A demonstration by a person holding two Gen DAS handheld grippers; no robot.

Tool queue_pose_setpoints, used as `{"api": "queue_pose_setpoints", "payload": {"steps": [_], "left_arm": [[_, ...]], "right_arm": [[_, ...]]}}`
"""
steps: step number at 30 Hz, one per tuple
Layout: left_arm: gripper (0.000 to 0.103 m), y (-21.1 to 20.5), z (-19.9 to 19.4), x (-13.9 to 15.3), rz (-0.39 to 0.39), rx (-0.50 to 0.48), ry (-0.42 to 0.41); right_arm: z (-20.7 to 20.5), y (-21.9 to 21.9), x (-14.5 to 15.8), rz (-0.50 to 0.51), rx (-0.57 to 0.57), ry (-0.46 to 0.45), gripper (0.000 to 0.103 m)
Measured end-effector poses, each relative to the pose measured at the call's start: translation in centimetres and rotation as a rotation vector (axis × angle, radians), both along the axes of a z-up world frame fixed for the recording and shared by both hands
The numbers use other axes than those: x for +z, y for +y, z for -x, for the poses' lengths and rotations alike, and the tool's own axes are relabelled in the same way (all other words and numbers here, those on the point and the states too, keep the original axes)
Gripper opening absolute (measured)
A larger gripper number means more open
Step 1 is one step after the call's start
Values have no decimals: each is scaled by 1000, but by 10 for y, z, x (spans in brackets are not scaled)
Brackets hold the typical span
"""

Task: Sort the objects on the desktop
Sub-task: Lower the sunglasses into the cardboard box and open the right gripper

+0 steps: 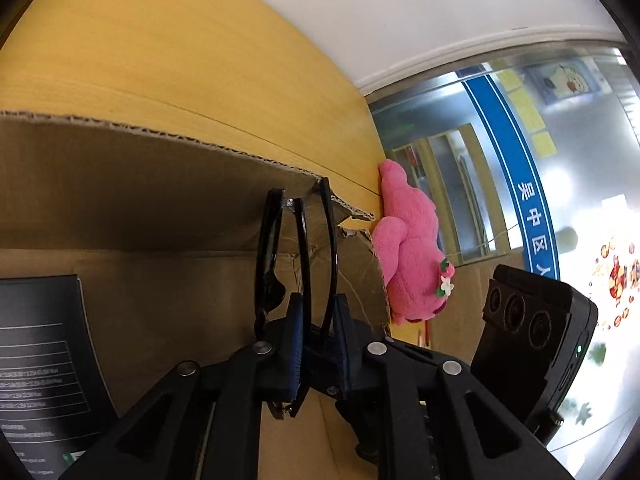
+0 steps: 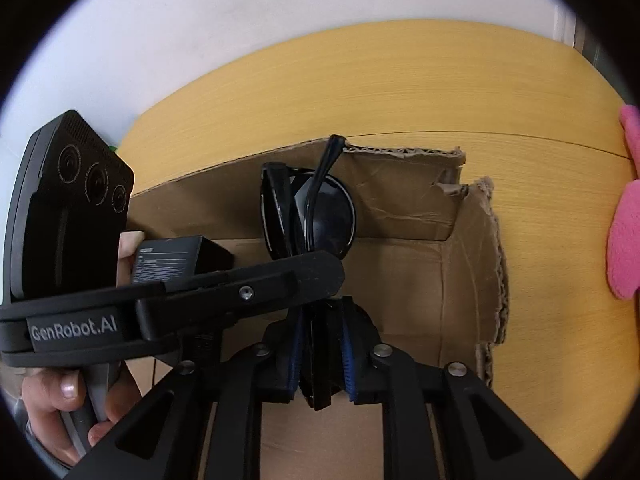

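Observation:
Black sunglasses (image 1: 296, 248) are held upright over an open cardboard box (image 1: 152, 184). My left gripper (image 1: 318, 320) is shut on the folded temple arms. My right gripper (image 2: 322, 344) is shut on the lower part of the same sunglasses (image 2: 310, 212), whose dark lenses stand above my fingers. The left gripper body crosses the right wrist view from the left, just in front of my right fingers. A black packaged box (image 1: 36, 364) lies inside the cardboard box; it also shows in the right wrist view (image 2: 176, 258).
A pink plush toy (image 1: 412, 252) lies on the yellow wooden table (image 1: 200, 40) to the right of the cardboard box, also at the right edge of the right wrist view (image 2: 626, 216). The box's right flap (image 2: 488, 264) is torn. A white wall stands behind the table.

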State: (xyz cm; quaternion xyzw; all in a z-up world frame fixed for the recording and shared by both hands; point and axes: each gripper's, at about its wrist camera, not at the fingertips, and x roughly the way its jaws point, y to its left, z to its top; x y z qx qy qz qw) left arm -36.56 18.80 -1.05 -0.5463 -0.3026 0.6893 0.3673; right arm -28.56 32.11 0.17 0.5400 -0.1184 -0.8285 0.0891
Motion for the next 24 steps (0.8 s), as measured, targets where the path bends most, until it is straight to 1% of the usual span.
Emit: {"api": "queue_pose_setpoints", "payload": {"steps": [2,4,6,7,8,9,11,12,14,16,17,18,19,20,21,22,23,24], "left_arm": [[18,1,-1,0,26,6,-1],[24,1,-1,0,69,12,-10],[36,-5,-2,3,92,20,0],[41,-8,-5,7,107,25,11],[48,-11,-5,9,117,27,20],[52,-13,-7,14,125,28,34],[52,-22,-12,25,137,35,68],[54,-25,-14,32,149,42,88],[58,-35,-25,50,187,57,155],[62,-47,-36,67,205,78,228],[65,-56,-42,74,213,87,263],[67,-62,-54,86,230,96,313],[67,-67,-67,98,248,106,360],[71,-74,-85,112,269,120,421],[76,-78,-98,121,285,134,464],[78,-85,-118,132,311,155,520],[83,-91,-139,142,342,177,573],[85,-94,-157,148,373,196,620]], "right_arm": [[-1,-2,-1,-4,1,-7,16],[-5,-5,-5,-2,-6,-12,17],[-8,-6,-8,8,-12,-20,17],[-10,-8,-10,11,-15,-26,17],[-12,-9,-12,13,-20,-29,18],[-14,-9,-13,16,-23,-28,18],[-17,-12,-13,33,-24,-23,18],[-19,-13,-12,41,-21,-18,19],[-26,-18,-7,29,-10,-1,31],[-34,-24,3,1,3,21,57],[-42,-26,9,-13,4,34,61],[-46,-25,12,-24,4,47,64],[-55,-26,19,-37,4,67,65],[-65,-27,28,-55,8,96,65],[-71,-26,34,-72,8,116,68],[-84,-27,43,-105,3,153,70],[-94,-25,50,-140,-4,183,72],[-102,-22,55,-177,-13,212,76]]}}
